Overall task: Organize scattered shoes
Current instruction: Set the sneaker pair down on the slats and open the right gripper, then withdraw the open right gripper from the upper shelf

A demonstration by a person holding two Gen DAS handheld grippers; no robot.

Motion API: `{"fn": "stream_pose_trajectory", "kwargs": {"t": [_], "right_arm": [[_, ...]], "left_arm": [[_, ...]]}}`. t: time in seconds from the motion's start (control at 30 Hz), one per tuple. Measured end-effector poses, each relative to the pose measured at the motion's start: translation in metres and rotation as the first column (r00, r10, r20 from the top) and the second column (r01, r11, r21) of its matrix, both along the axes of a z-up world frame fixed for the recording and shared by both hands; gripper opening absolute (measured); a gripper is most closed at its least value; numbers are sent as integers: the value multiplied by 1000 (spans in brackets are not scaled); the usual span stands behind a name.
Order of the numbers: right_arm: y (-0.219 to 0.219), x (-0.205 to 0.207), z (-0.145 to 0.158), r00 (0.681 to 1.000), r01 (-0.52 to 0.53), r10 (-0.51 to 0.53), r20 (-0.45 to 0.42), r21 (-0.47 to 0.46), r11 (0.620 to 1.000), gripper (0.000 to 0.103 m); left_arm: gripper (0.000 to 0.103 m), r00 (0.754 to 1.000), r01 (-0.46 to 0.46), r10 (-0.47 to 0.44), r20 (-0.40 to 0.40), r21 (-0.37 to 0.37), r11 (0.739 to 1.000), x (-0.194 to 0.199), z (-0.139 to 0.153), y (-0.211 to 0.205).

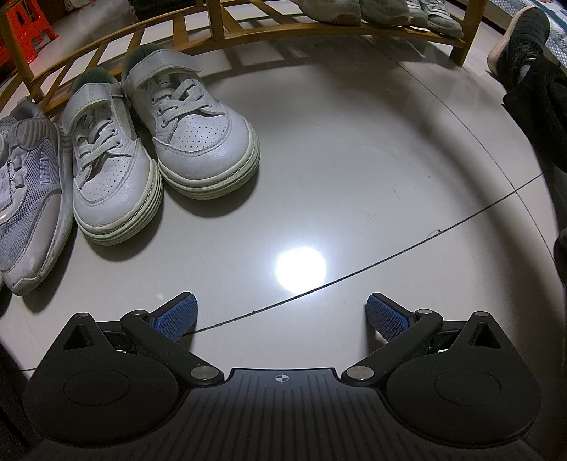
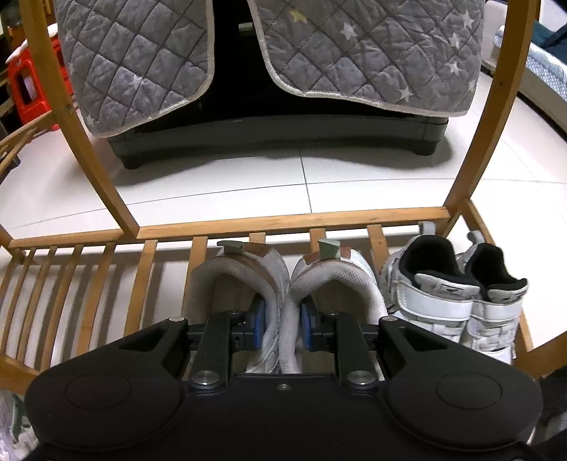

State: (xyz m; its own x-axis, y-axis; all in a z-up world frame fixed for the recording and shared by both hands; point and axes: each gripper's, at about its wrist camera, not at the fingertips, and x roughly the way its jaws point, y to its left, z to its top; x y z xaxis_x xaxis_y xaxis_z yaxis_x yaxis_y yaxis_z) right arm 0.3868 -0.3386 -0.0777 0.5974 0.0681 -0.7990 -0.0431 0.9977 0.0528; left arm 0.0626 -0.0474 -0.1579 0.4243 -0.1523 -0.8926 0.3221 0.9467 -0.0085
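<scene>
In the left wrist view a pair of white strap sneakers point(image 1: 159, 142) stands on the floor at the left, toes toward me, beside a grey mesh sneaker point(image 1: 28, 198). My left gripper point(image 1: 281, 314) is open and empty above bare floor to their right. In the right wrist view my right gripper point(image 2: 282, 324) is shut on the inner sides of a pair of beige sneakers point(image 2: 283, 283), one finger inside each shoe. They sit on the slatted wooden shoe rack point(image 2: 226, 225), heels toward me. A white pair with black lining point(image 2: 457, 294) stands on the rack to their right.
The rack's shelf point(image 1: 248, 32) runs across the back of the left view with several pale shoes point(image 1: 382, 10) on it. A dark shoe and dark clothing point(image 1: 531, 71) are at the right. A grey quilted cover point(image 2: 354, 53) hangs over a black unit behind the rack. A red stool point(image 2: 28, 88) is at the left.
</scene>
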Motion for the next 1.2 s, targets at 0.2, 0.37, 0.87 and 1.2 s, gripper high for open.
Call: {"fn": "stream_pose_trajectory", "kwargs": {"t": [0.2, 0.37, 0.87, 1.2], "right_arm": [[-5, 9, -5, 999, -10, 11, -39, 44, 999, 23], [-1, 8, -4, 998, -39, 41, -42, 49, 998, 24], [-20, -30, 22, 998, -55, 53, 30, 81, 995, 36], [-39, -63, 16, 999, -45, 44, 12, 94, 995, 38]], "left_arm": [[103, 1000, 0, 0, 2, -1, 1000, 1, 0, 0], [103, 1000, 0, 0, 3, -1, 1000, 0, 0, 0], [103, 1000, -5, 5, 4, -2, 1000, 5, 0, -3], [103, 1000, -6, 6, 7, -2, 1000, 1, 1, -1]]}}
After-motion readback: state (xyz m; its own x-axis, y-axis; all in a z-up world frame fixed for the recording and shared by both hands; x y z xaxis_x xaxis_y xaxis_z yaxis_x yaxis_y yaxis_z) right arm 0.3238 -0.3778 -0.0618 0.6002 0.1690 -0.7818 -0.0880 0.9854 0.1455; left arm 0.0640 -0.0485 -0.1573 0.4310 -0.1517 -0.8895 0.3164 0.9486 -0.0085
